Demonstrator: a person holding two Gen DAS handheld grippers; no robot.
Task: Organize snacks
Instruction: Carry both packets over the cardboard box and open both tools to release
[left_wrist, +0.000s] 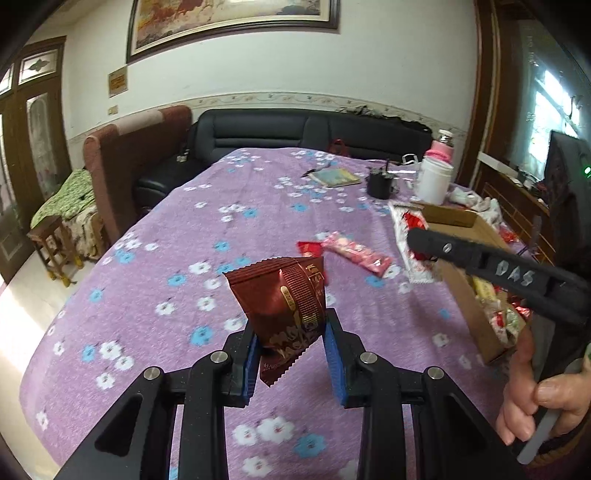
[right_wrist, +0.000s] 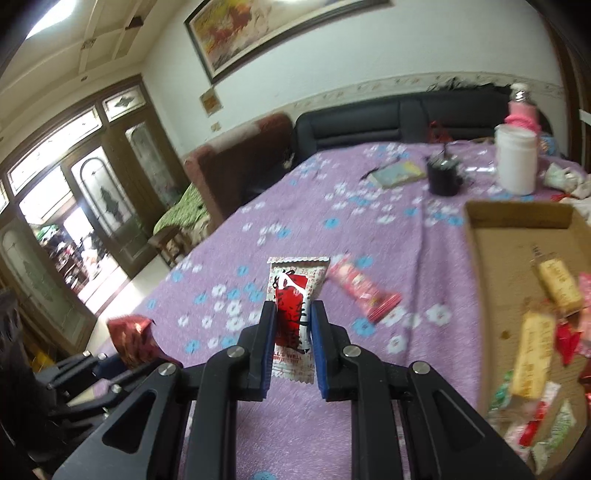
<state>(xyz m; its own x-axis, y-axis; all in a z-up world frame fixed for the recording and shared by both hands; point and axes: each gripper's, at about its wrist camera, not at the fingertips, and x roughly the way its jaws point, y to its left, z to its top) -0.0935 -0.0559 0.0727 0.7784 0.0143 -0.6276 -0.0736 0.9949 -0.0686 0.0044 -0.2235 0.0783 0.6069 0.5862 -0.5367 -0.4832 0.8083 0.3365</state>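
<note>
- Box (right_wrist: 517, 221) at the table's right already holds many snacks.
- Left gripper (left_wrist: 291, 354) pinches a brown packet (left_wrist: 284, 295); right gripper (right_wrist: 293, 354), closed tight, holds a red-white packet (right_wrist: 295, 291), both above the cloth (left_wrist: 184, 229).
- Pink bar (left_wrist: 354, 253) and a small red packet (left_wrist: 308, 248) remain loose.

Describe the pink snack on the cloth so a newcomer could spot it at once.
Start at the cardboard box on the purple flowered cloth. Just left of it, loose on the cloth, lies the pink snack, a long narrow packet set aslant. Nothing holds it, while the hand-held grippers hold the other packets, one dark red, one white and red.
</note>
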